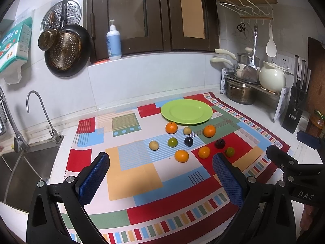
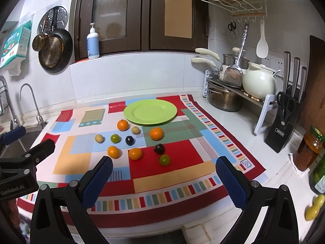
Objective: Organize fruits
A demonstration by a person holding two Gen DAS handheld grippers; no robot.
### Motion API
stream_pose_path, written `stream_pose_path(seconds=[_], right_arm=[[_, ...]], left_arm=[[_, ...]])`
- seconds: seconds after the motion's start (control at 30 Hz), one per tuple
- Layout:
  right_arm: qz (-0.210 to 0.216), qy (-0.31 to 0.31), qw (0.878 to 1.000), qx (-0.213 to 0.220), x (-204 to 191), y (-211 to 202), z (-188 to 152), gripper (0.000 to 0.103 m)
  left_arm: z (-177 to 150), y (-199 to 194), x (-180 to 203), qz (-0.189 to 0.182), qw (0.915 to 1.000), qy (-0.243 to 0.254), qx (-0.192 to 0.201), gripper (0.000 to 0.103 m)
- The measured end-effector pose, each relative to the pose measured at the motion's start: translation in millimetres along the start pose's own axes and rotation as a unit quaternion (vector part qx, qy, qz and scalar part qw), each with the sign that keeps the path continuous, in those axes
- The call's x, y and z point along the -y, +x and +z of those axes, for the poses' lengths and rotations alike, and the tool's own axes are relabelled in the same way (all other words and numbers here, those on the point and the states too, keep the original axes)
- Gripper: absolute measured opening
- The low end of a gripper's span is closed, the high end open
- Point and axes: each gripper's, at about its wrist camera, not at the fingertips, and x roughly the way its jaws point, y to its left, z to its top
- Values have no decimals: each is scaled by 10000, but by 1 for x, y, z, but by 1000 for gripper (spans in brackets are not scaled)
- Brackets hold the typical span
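An empty green plate (image 1: 186,111) (image 2: 150,111) rests at the back of a patchwork cloth (image 1: 134,174) (image 2: 178,170). In front of it lie several small fruits: oranges (image 1: 181,155) (image 2: 135,153), two green ones (image 1: 172,142) (image 2: 164,159), two dark plums (image 1: 220,143) (image 2: 159,148) and two pale yellow ones (image 1: 154,145) (image 2: 99,138). My left gripper (image 1: 161,160) hovers open over the cloth's near side, short of the fruit. My right gripper (image 2: 164,163) is open too, with the nearest green fruit between its fingertips' lines but farther off.
A sink (image 1: 22,162) with a tap (image 1: 36,109) lies left of the cloth. A pot rack (image 2: 229,93), white kettle (image 2: 259,81), knife block (image 2: 284,126) and jars (image 2: 308,148) crowd the right side of the counter. Pans hang on the back wall (image 1: 65,48).
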Motion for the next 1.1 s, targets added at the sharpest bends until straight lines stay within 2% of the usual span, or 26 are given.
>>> stream_pose_path(seconds=[0.67,1.1], right_arm=[[31,-44,10000,-49,-10,8,-1,102],[112,-27,9996,-257,-10,33,-4,102]], left_arm=[[-4,5,-6,-29,10000,-7,-57,103],[-6,31,-5,-10,9998,89,-193,103]])
